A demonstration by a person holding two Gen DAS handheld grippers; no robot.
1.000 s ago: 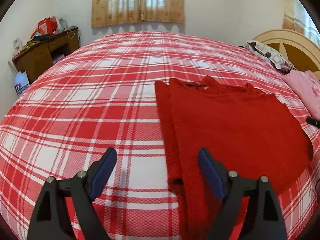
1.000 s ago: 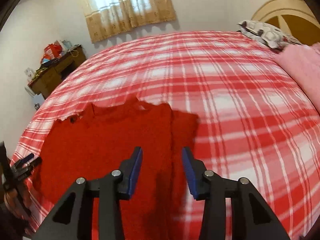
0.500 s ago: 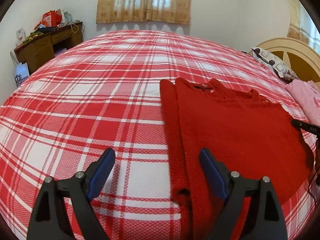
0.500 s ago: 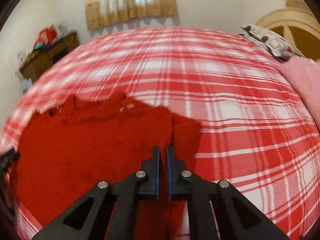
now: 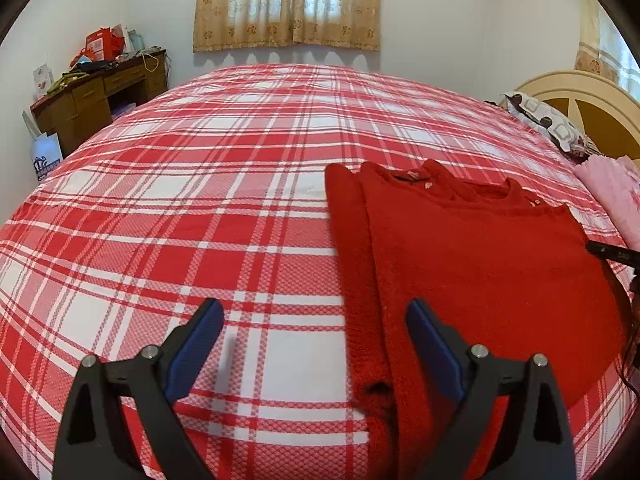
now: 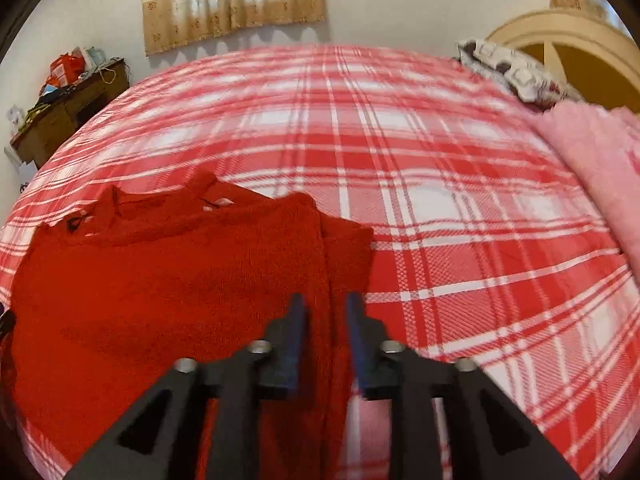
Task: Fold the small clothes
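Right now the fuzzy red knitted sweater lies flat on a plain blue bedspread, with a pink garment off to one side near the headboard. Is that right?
Not quite. The bedspread is not plain blue: it is a red and white plaid, as the left wrist view shows clearly. The rest holds: the fuzzy red knitted sweater lies flat on it, and the pink garment sits off to one side near the headboard.

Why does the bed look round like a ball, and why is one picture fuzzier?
Left wrist view: sharp, with the fisheye lens bulging the plaid bed. Right wrist view: same bulge, but smeared across the red sweater and the right claw.
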